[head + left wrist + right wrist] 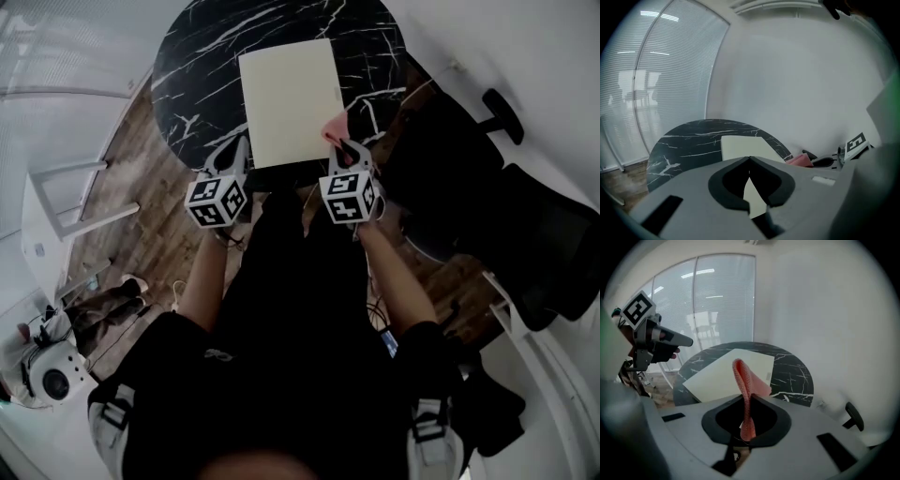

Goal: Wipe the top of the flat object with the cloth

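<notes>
Pink cloth (744, 380) is pinched between my right gripper's (746, 398) jaws. That gripper's own view shows the cloth as a narrow fold rising out of the clamped tips, while the head view shows only a small pink patch. From the head view I see the cream flat panel (288, 101) lying on the near side of the round black marble table (192, 75), with the cloth at its near right corner. My left gripper (749, 160), just beside the panel's near left corner, has its jaws pressed together tip to tip, which only its own view shows clearly.
</notes>
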The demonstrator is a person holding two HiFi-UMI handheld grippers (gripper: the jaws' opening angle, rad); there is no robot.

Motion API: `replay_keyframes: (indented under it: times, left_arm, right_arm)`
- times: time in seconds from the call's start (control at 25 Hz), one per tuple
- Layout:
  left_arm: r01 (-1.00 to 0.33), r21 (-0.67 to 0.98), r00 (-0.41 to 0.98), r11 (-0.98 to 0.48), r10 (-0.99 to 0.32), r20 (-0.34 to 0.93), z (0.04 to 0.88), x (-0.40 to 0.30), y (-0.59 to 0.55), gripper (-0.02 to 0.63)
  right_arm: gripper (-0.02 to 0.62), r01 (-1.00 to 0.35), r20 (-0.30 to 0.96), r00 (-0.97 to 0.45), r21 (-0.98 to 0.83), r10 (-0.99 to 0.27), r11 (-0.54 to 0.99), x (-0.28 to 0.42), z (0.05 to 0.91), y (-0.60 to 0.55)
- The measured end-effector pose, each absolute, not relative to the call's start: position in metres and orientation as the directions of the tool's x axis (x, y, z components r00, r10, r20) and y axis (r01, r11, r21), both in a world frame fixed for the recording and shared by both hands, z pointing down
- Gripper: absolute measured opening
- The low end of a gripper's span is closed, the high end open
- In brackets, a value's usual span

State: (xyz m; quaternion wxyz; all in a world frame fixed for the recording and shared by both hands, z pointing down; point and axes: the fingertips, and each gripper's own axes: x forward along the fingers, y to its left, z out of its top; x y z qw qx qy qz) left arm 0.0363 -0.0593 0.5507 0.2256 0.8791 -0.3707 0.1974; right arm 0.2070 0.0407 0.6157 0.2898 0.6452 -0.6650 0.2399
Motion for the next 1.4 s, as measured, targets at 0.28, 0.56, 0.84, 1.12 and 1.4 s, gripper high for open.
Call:
replay_keyframes:
  times: [0.28,0.56,0.84,1.12,1.4]
  left_arm:
    - [-0.734,0.274,0.648,-0.622,-0.519,0.558,0.585,0.031,-0.075,-0.001]
    - [-0.743,0.298,0.642,-0.599,-0.514,0.569,0.599,0.021,-0.087,-0.001]
    - [-0.757,0.319,0.632,-0.570,-0.515,0.579,0.609,0.008,-0.086,0.000]
    - [-0.786,0.324,0.603,-0.527,-0.536,0.591,0.614,-0.016,-0.087,-0.002]
    - [-0.809,0.323,0.577,-0.492,-0.558,0.596,0.617,-0.039,-0.091,-0.002]
  right_arm:
    - [0.015,-1.000,0.788,-0.013,-0.008,-0.616,0.012,0.199,0.662,0.039]
    - [0.015,-0.999,0.791,-0.001,0.028,-0.612,0.038,0.194,0.662,0.031]
    - [0.015,-0.992,0.788,-0.077,0.004,-0.611,0.130,0.155,0.661,0.016]
    - [0.015,-0.973,0.778,-0.148,-0.003,-0.611,0.231,0.115,0.662,-0.002]
    - [0.015,-0.951,0.782,-0.203,-0.013,-0.589,0.310,0.082,0.662,-0.011]
